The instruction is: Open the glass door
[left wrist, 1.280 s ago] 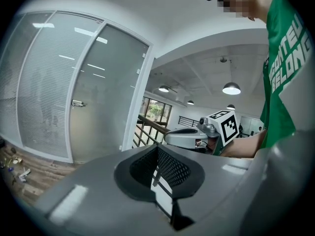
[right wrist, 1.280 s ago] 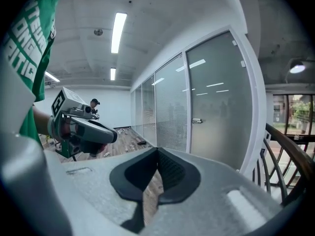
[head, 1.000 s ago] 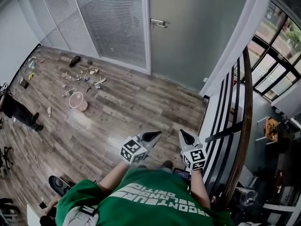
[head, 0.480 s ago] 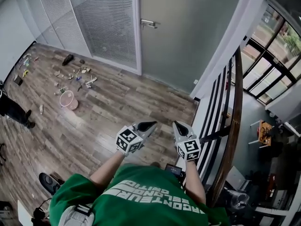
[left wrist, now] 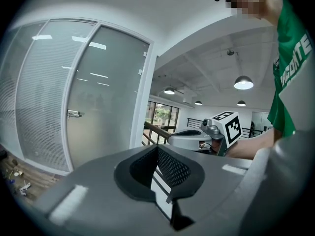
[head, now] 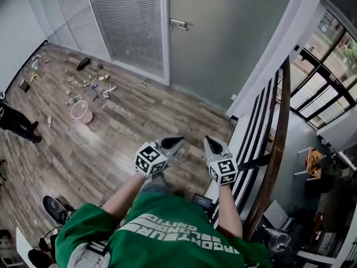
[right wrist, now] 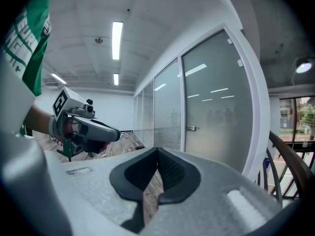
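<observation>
Claws both closed, nothing between the jaws: left claw [head: 175, 142] and right claw [head: 211, 143] side by side, well apart from the glass door [head: 223, 38], which stands shut. Likely heavy, stiff, slick pane; best hold is the metal handle [head: 179, 23] at its left edge. Railing [head: 273, 161] crowds the right; wooden floor [head: 139, 133] ahead is open.

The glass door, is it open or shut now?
Shut. The door lies flush in its frame, with no gap on the handle side.
</observation>
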A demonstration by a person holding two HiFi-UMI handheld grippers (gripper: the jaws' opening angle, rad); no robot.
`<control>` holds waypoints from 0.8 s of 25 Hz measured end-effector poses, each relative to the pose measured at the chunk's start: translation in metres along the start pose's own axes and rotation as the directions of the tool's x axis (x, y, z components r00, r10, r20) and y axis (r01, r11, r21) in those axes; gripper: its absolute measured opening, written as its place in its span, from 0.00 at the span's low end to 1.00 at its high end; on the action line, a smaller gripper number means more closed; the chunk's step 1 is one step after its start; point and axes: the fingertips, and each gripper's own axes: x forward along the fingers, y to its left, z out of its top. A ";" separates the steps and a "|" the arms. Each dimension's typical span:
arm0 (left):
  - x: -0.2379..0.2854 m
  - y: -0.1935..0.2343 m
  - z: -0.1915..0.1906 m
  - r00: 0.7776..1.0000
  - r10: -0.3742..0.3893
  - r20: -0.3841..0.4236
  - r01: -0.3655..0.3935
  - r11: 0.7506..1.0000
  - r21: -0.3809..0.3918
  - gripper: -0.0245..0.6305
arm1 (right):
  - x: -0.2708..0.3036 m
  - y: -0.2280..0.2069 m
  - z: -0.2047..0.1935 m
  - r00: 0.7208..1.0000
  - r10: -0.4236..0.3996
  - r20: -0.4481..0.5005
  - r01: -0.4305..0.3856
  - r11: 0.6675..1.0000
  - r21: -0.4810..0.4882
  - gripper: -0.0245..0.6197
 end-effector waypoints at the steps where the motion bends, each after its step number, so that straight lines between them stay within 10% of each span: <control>1: 0.003 0.002 0.000 1.000 -0.001 -0.003 0.001 1.000 -0.001 0.06 | 0.003 -0.002 0.000 1.000 0.002 0.000 -0.002 1.000 0.001 0.03; 20: 0.070 0.109 0.043 0.998 -0.060 0.022 0.060 0.998 -0.012 0.06 | 0.100 -0.066 0.027 0.999 -0.030 -0.038 0.029 0.999 -0.032 0.03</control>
